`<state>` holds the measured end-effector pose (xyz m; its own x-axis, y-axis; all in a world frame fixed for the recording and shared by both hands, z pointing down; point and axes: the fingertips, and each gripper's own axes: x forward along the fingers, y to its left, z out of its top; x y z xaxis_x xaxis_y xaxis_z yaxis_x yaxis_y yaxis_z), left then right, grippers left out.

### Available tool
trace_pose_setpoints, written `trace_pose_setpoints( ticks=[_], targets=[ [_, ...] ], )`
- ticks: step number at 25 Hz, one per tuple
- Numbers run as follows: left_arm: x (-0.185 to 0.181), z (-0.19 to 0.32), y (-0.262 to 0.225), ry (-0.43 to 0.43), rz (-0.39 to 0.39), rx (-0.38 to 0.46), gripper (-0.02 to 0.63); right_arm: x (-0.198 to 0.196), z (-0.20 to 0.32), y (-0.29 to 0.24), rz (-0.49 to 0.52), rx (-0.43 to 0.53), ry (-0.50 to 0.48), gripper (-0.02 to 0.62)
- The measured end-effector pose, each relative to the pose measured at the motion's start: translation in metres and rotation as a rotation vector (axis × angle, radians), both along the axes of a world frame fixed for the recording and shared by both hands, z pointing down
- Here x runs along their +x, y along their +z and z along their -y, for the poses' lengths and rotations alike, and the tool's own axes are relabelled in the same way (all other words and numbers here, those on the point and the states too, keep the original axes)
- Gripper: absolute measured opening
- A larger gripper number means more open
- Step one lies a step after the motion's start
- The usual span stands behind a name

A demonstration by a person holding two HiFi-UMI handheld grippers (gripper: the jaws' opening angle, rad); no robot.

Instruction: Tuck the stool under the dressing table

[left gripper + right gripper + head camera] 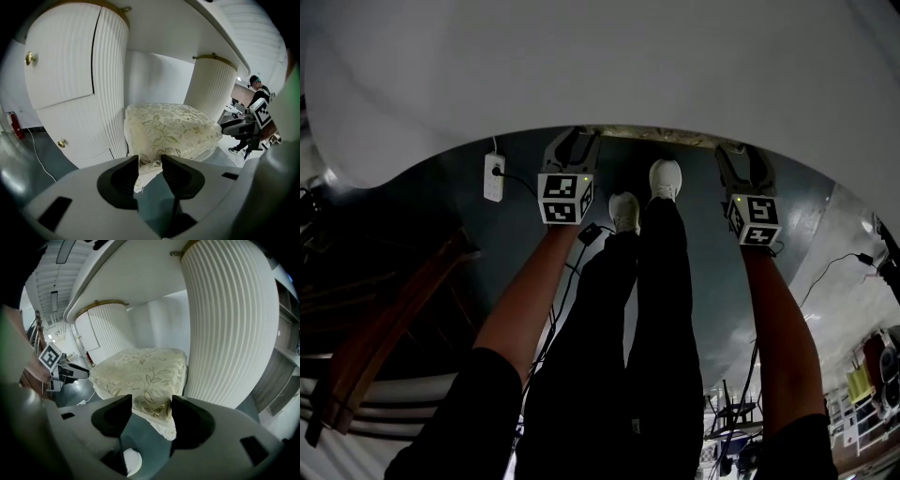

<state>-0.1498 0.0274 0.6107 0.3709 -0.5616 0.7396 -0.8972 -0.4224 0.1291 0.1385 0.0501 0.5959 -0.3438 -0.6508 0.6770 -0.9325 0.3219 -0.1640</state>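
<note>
**Stool in the gap under the table, both claws spread at its near edge**

From the head view I see a white power strip (494,176) on the dark floor (441,216) to my left, its cable (520,184) trailing towards the person's legs. A wooden frame (384,328) leans further left. The person's shoes (666,178) stand between the two claws.

The white table (581,66) top overhangs everything ahead. Below it, the ribbed pedestal with doors (110,79) and the plain ribbed pedestal (208,86) wall in the opening. The stool (168,131) sits between them, with only narrow slivers of room at either side and bare floor in front of it.

The left claw (150,159) is spread, and the cushion's fringed corner shows in the gap at its tips. I cannot tell whether it touches. The right claw (151,401) is also spread, with the stool's other front corner hanging between its tips, close beside the plain pedestal.
</note>
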Motion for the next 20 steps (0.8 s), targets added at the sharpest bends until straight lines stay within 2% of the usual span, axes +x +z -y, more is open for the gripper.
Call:
trace_pose_setpoints(
  ticks=[3, 7, 11, 15, 20],
  targets=[
    [-0.009, -0.006, -0.038, -0.008, -0.017, 0.041, 0.163, -0.01, -0.01, -0.039, 0.002, 0.016, -0.012, 0.264],
    [0.025, 0.01, -0.07, -0.02, -0.084, 0.09, 0.163, 0.019, 0.01, -0.067, 0.026, 0.081, 0.067, 0.264],
    [0.041, -0.015, -0.103, -0.014, -0.131, 0.064, 0.163, 0.014, -0.012, -0.103, 0.047, 0.079, 0.113, 0.264],
    [0.056, -0.054, -0.192, 0.004, -0.176, 0.043, 0.163, -0.012, -0.053, -0.196, 0.114, 0.105, 0.124, 0.264],
    [0.083, -0.077, -0.295, 0.035, -0.256, 0.125, 0.163, -0.035, -0.082, -0.315, 0.126, 0.232, 0.071, 0.264]
  ],
)
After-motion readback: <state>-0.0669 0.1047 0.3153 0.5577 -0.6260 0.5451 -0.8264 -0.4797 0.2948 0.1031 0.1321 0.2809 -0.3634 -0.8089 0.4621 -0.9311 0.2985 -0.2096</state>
